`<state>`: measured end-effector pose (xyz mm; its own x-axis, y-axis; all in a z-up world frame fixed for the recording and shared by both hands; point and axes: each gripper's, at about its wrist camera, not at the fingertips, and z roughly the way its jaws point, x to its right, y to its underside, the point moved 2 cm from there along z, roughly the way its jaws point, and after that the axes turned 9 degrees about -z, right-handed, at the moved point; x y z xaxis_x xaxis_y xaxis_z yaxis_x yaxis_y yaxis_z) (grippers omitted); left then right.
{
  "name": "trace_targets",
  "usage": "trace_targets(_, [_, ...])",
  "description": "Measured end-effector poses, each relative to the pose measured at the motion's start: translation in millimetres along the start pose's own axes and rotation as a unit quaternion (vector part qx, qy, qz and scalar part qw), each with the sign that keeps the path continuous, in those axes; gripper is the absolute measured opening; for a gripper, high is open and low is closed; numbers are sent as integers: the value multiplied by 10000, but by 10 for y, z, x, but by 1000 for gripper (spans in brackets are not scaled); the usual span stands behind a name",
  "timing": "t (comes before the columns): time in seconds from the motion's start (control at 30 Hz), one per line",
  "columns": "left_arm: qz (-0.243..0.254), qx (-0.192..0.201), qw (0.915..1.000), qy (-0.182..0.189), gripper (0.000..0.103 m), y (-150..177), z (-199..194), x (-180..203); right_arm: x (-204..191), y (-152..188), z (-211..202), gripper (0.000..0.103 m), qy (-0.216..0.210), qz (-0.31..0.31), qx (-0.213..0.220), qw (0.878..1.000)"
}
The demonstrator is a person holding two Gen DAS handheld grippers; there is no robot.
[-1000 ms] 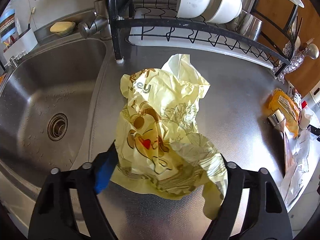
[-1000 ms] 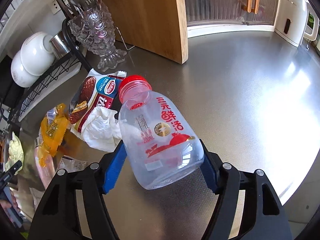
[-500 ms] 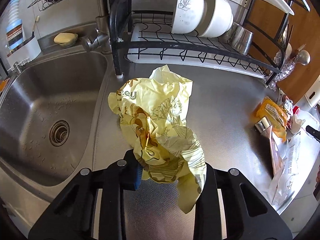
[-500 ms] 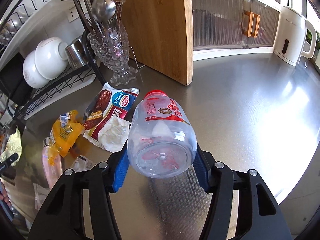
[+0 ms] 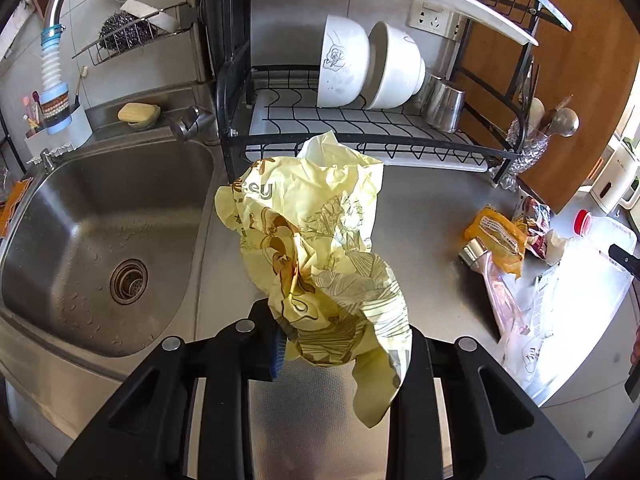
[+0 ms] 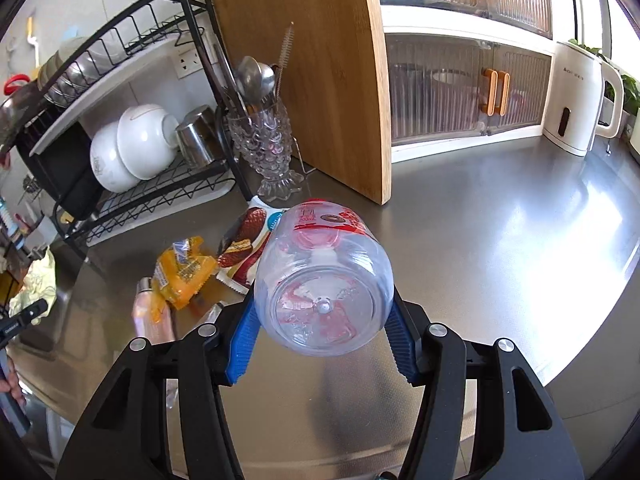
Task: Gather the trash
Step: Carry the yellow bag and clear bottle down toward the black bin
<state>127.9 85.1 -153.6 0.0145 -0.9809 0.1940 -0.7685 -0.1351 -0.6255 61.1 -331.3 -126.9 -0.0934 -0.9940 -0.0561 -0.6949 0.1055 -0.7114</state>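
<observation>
My left gripper [image 5: 340, 340] is shut on a crumpled yellow printed plastic bag [image 5: 312, 240] and holds it above the steel counter, right of the sink. My right gripper [image 6: 320, 344] is shut on a clear plastic bottle with a red cap [image 6: 324, 280], lifted off the counter with its base toward the camera. More trash lies on the counter: an orange wrapper [image 6: 184, 272], a red and white snack wrapper [image 6: 244, 248], a pink tube [image 6: 150, 312]. These also show in the left wrist view, the orange wrapper [image 5: 496, 236] at the right, with clear plastic packaging [image 5: 532, 320].
A steel sink [image 5: 100, 240] lies to the left. A black dish rack [image 5: 360, 128] with white bowls stands at the back. A glass utensil holder [image 6: 264, 148], a wooden cutting board [image 6: 320, 80] and a white kettle [image 6: 580, 100] stand along the wall.
Both grippers have risen. The left one closed on the yellow bag and lifted it. The right one lifted the bottle and tipped it base-first toward the camera.
</observation>
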Motion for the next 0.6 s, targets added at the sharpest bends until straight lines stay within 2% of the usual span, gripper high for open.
trace_targets(0.37, [83,189,9998,61,25,330,-787,107,-387,191,-839,58,-736,-283,410,9960])
trace_targets(0.6, [93,86,9999,106,25,736,-1126,107,-638,505,-1139,58,-1262,-419,253,9908])
